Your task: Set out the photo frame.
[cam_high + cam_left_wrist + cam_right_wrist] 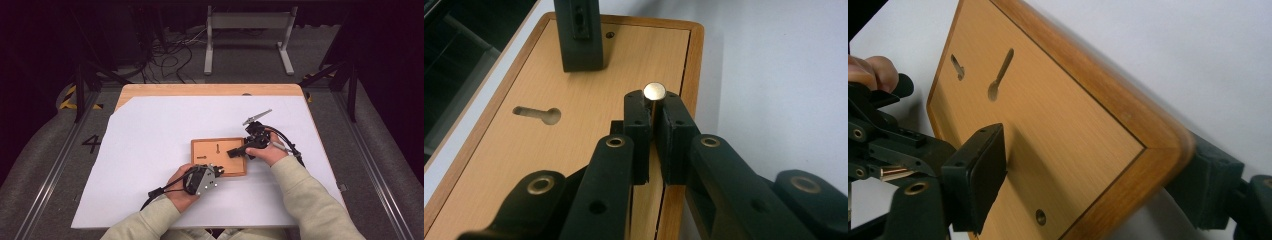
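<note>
A wooden board (218, 156) with two keyhole slots (536, 114) lies on the white sheet. My left gripper (654, 107) hovers over the board's near right edge, shut on a short metal pin (654, 92) that stands upright between its pads. In the high view that gripper (218, 170) sits at the board's front edge. My right gripper (1093, 185) straddles the board's right corner: one finger (978, 175) is over the top face, the other (1210, 190) beyond the rim. I see no firm press on the wood. From above, the right gripper (239, 151) reaches in from the right.
A white sheet (150, 150) covers most of the wooden table (210, 90). A small round hole (1040, 216) marks the board's corner. Beyond the table's far edge are floor cables (170, 55) and a grey metal frame (248, 30).
</note>
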